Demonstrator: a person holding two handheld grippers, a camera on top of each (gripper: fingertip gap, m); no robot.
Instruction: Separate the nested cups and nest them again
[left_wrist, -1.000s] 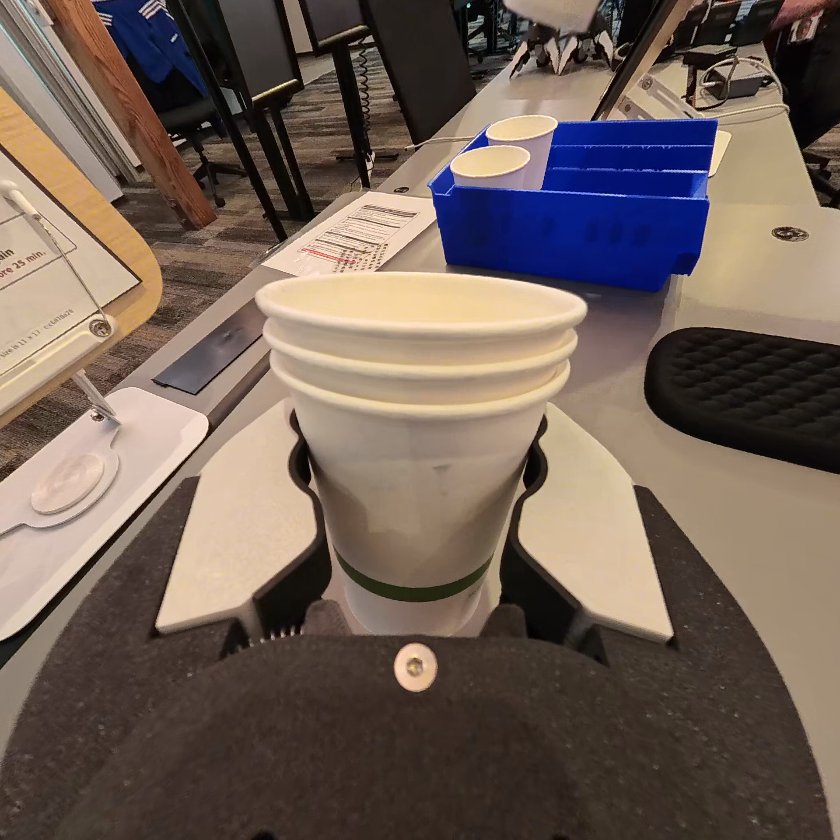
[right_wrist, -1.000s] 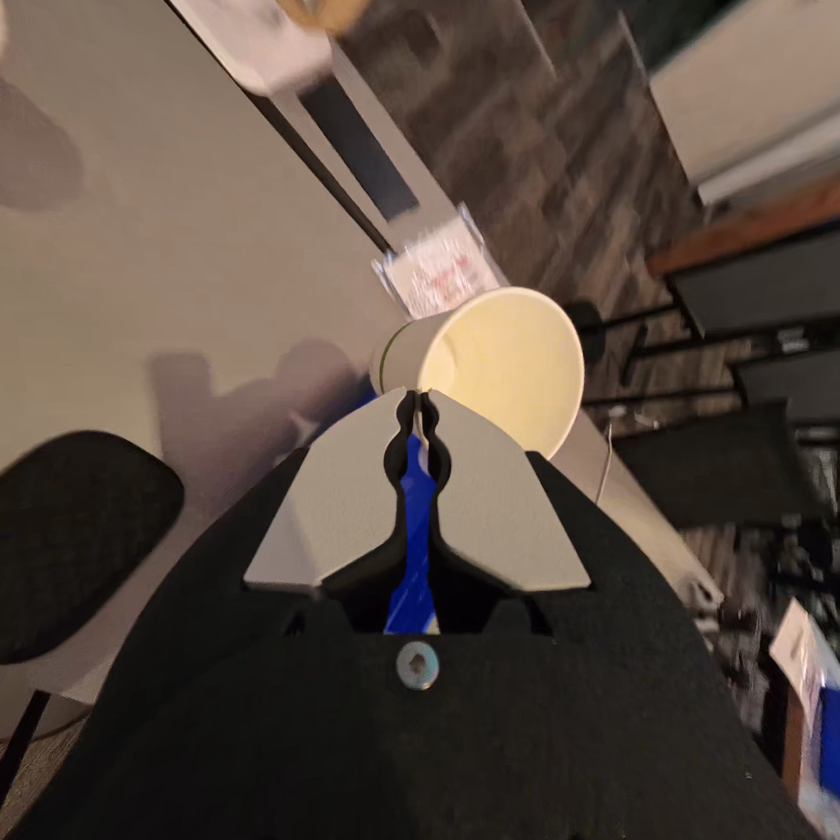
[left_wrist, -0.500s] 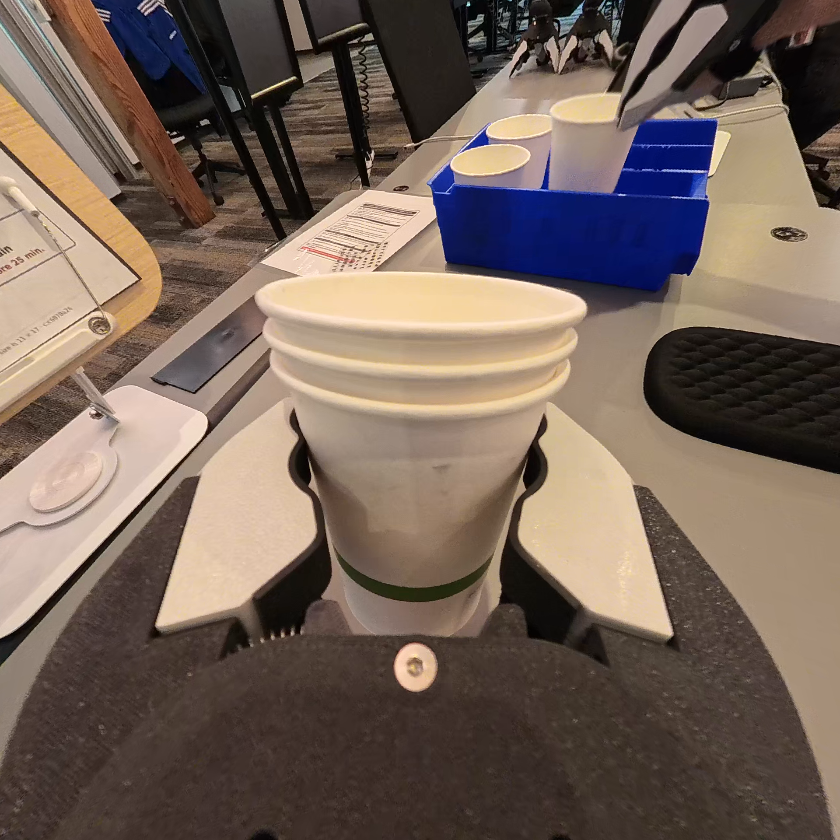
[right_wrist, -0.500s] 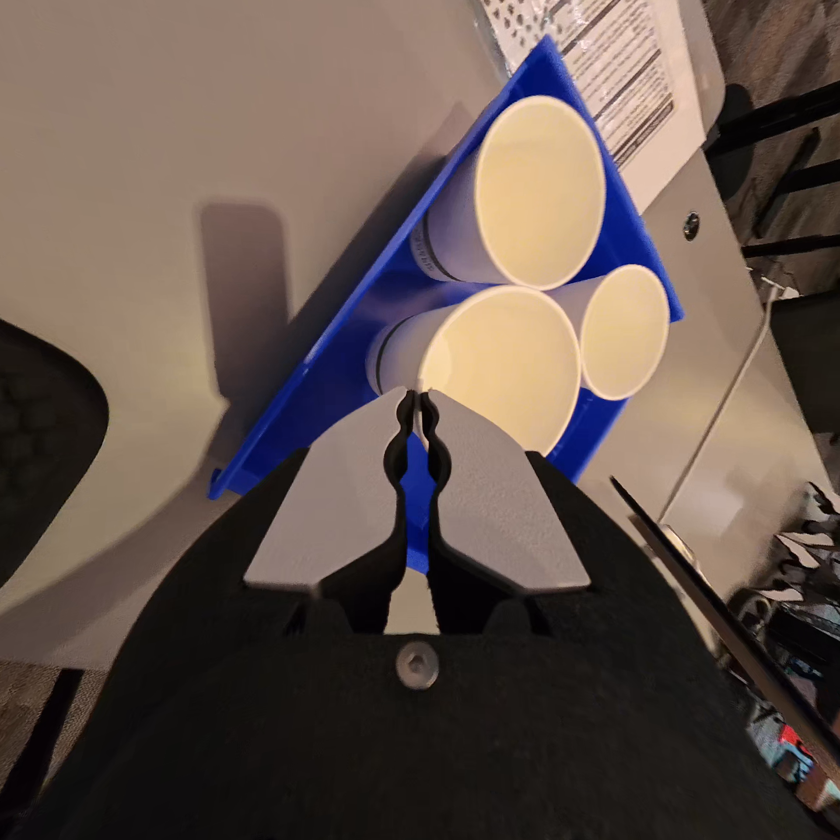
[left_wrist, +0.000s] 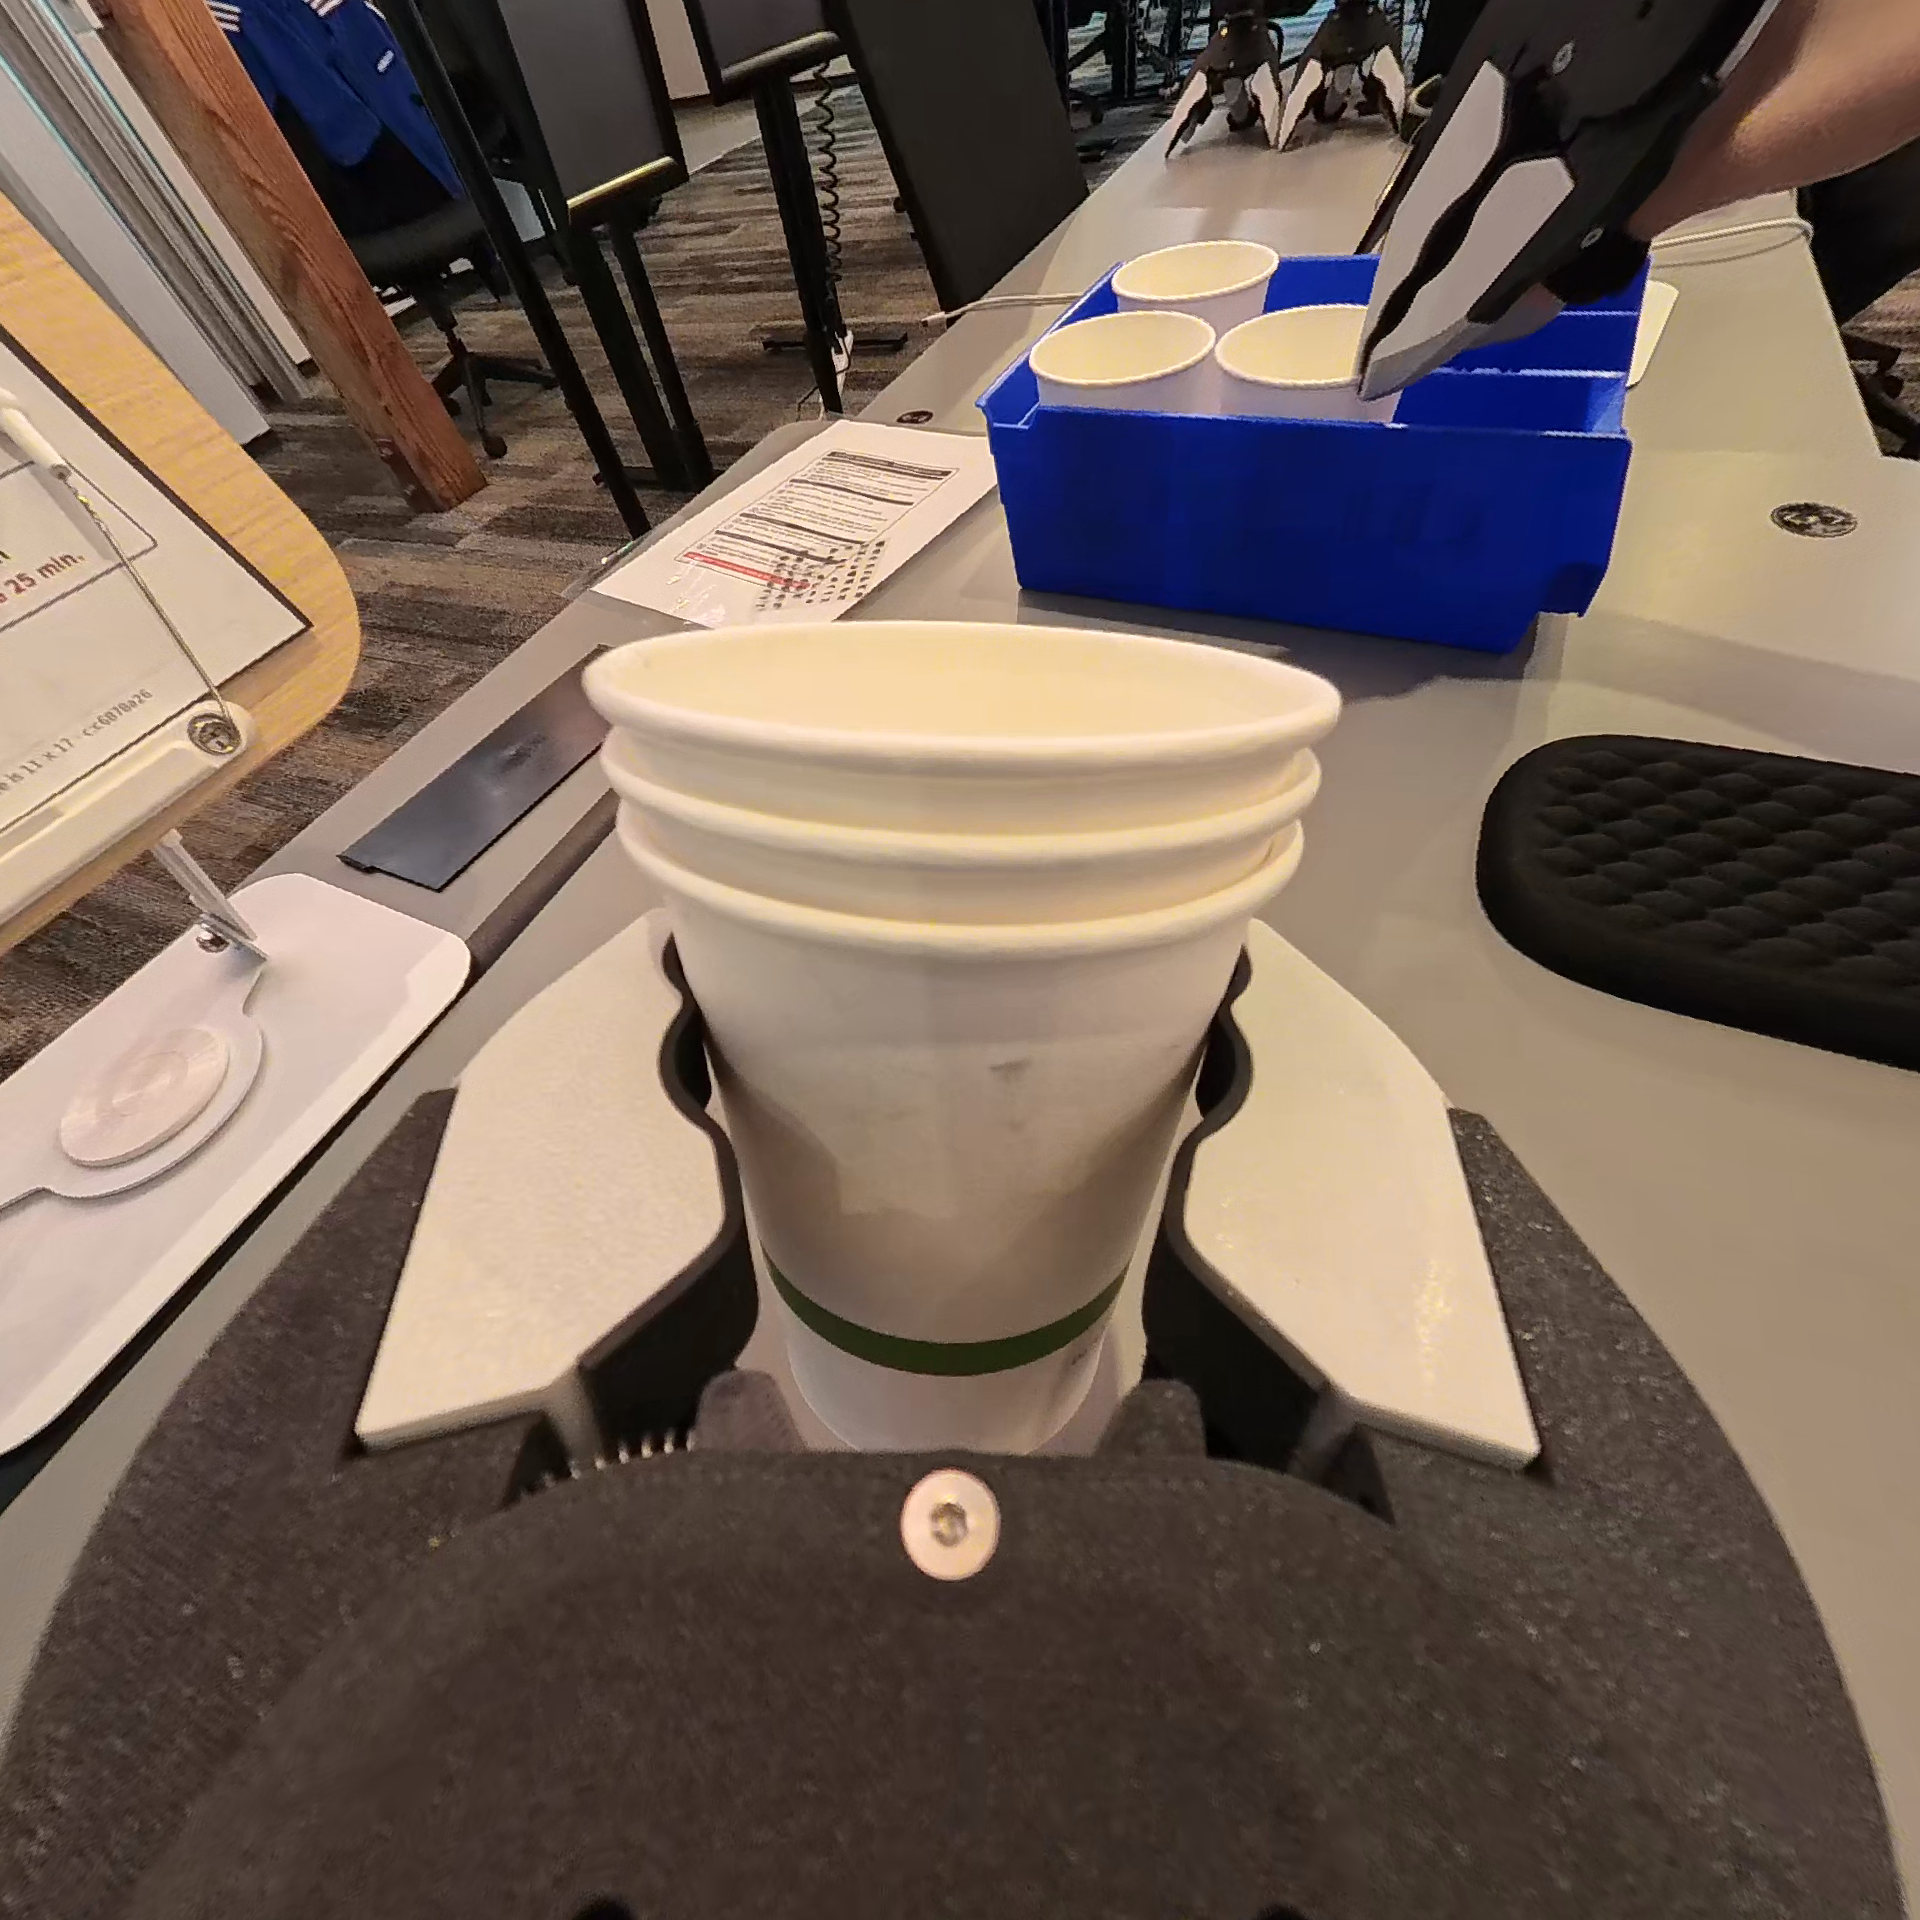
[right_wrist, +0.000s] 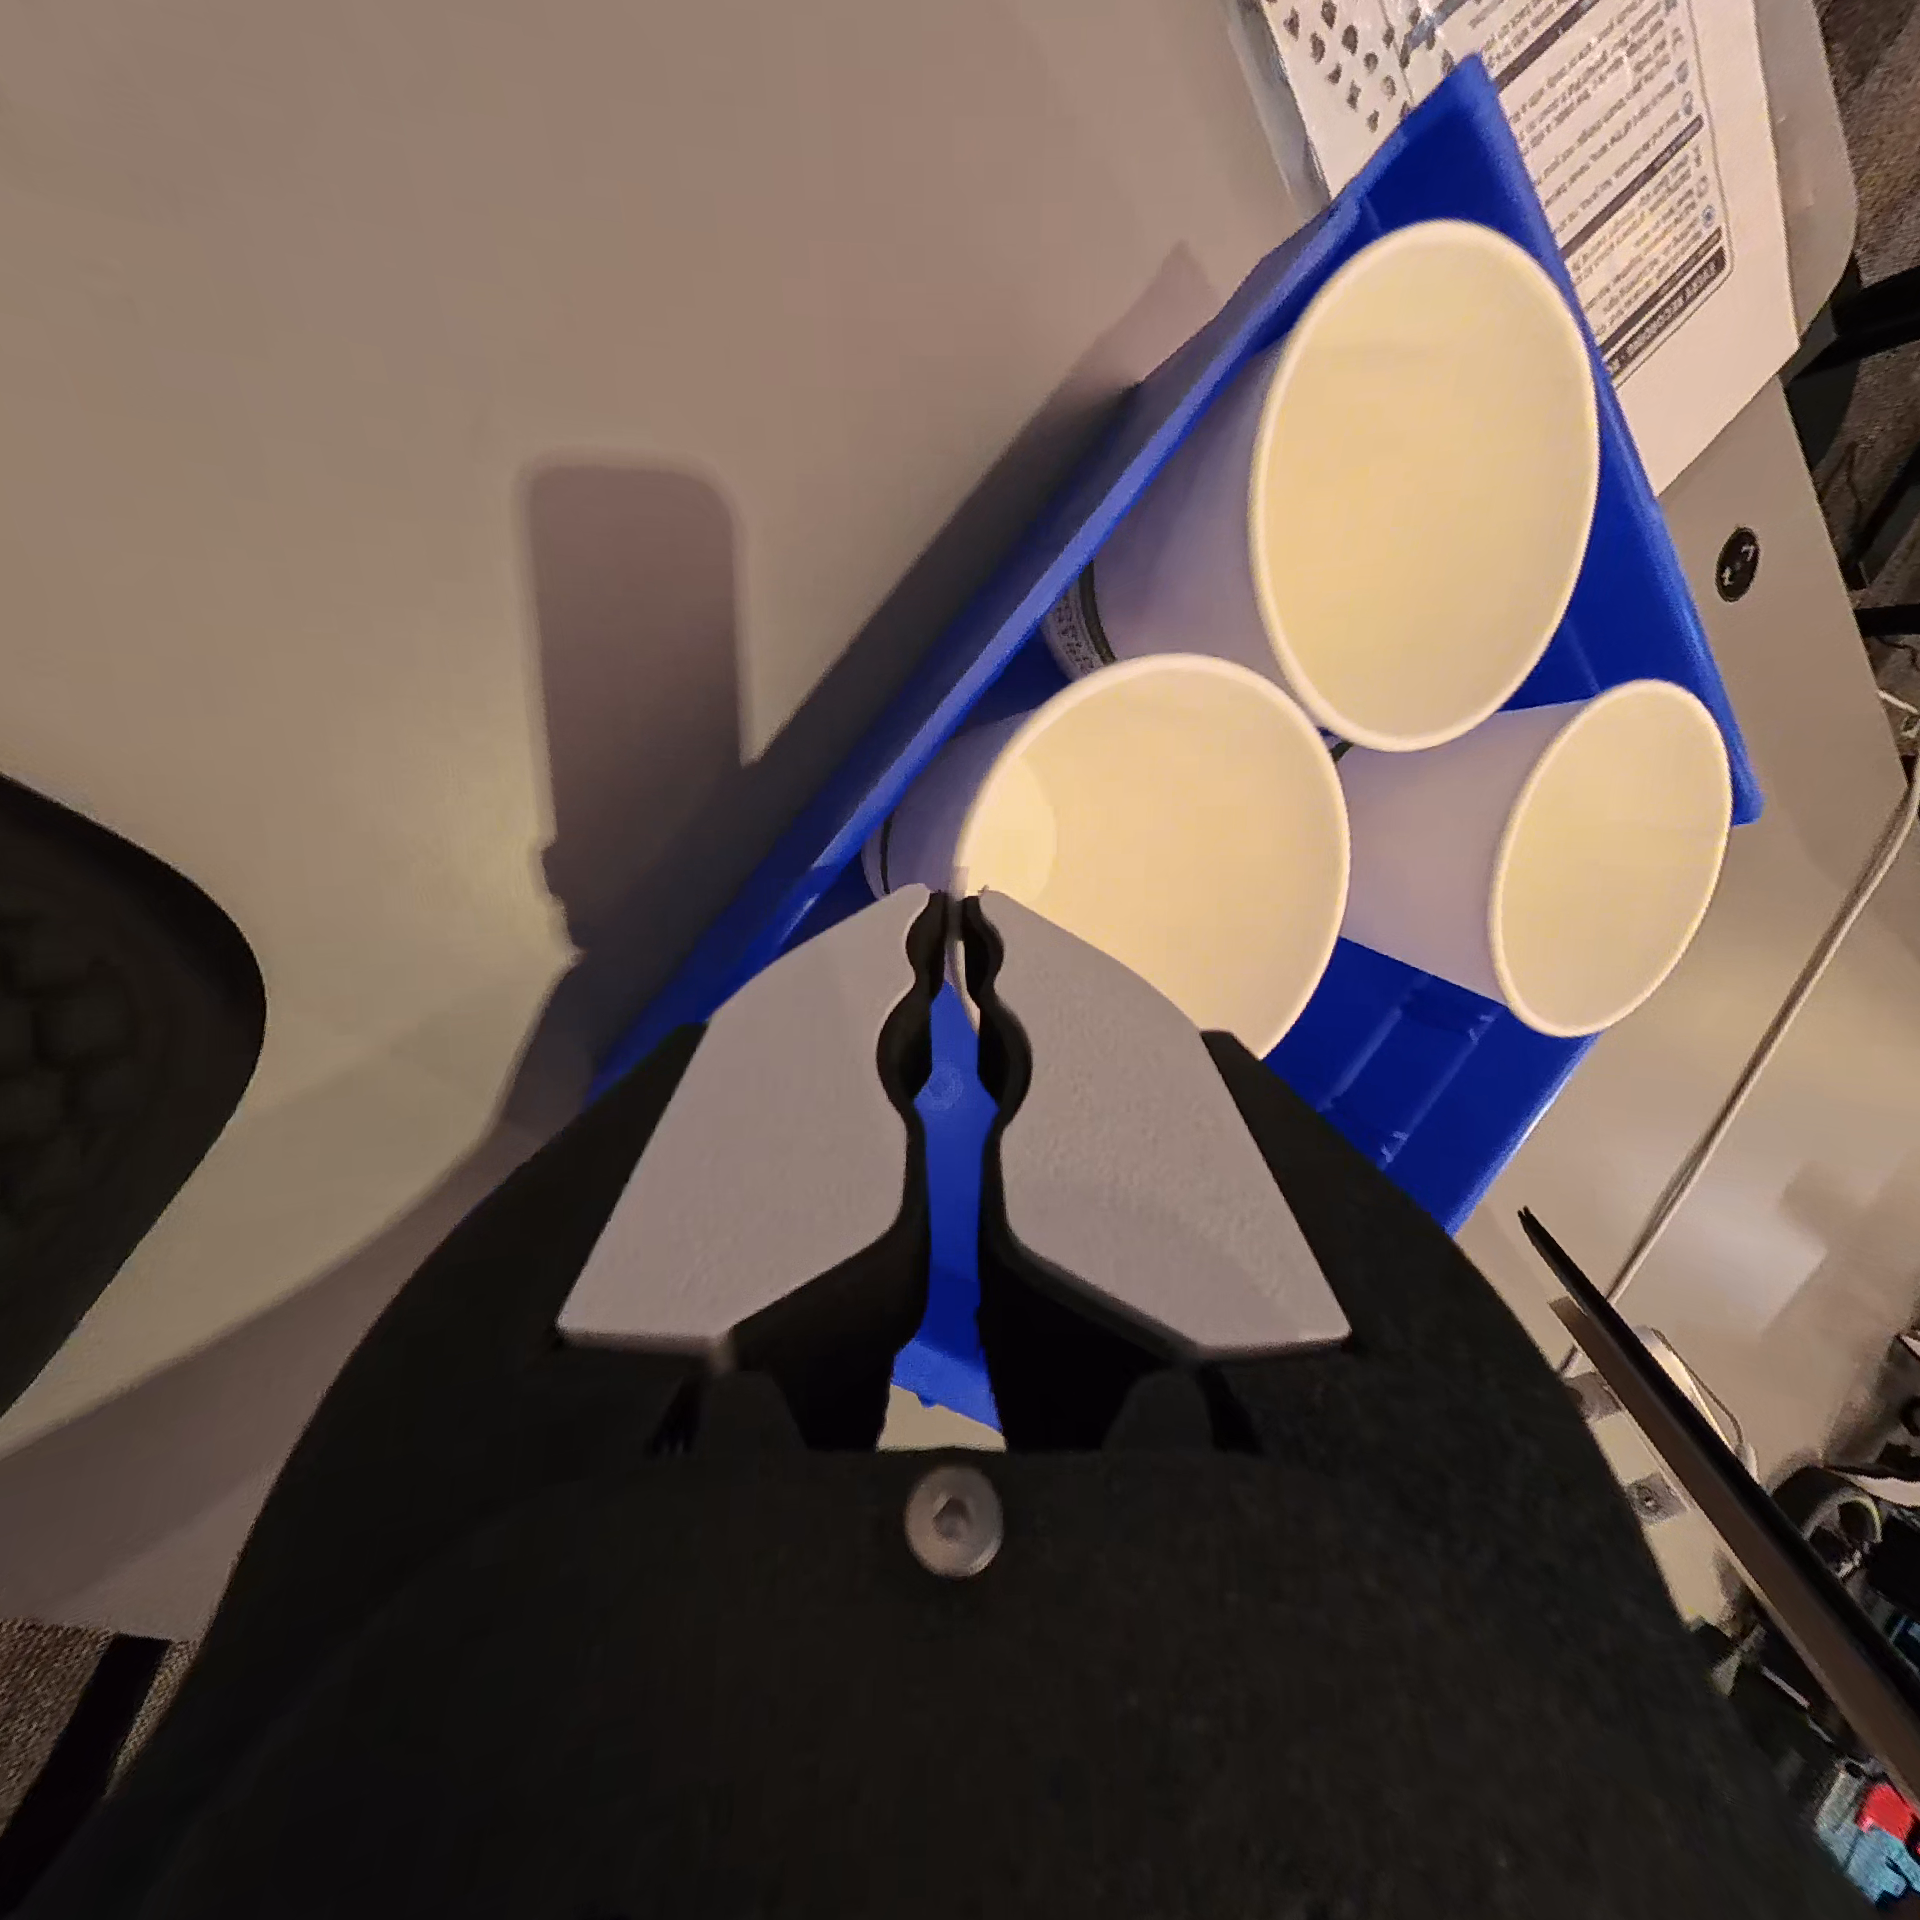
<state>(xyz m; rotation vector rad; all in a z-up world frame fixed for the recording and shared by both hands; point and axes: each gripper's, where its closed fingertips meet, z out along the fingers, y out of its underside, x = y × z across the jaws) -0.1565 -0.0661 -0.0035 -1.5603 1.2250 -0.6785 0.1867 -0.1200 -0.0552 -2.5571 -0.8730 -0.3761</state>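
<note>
My left gripper (left_wrist: 956, 935) is shut on a stack of three nested white paper cups (left_wrist: 956, 1091) with a green band, held upright over the grey table. My right gripper (right_wrist: 956, 904) is shut on the rim of a single white cup (right_wrist: 1164, 842), which stands in the left end of the blue bin (right_wrist: 1392, 1091). Two other white cups (right_wrist: 1423, 478) (right_wrist: 1610, 862) stand beside it and touch it. The left wrist view shows the right gripper (left_wrist: 1382, 384) pinching that cup (left_wrist: 1299, 348) in the bin (left_wrist: 1299, 520), with the other cups (left_wrist: 1122, 348) (left_wrist: 1195, 272) next to it.
A black wrist pad (left_wrist: 1714, 894) lies on the table to the right. A printed sheet (left_wrist: 821, 530) lies left of the bin. A white stand base (left_wrist: 208, 1070) and a black strip (left_wrist: 488, 779) sit at the table's left edge. Chairs stand beyond.
My right gripper has carried the single cup down into the blue bin beside the two cups there. My left gripper and its stack have not moved.
</note>
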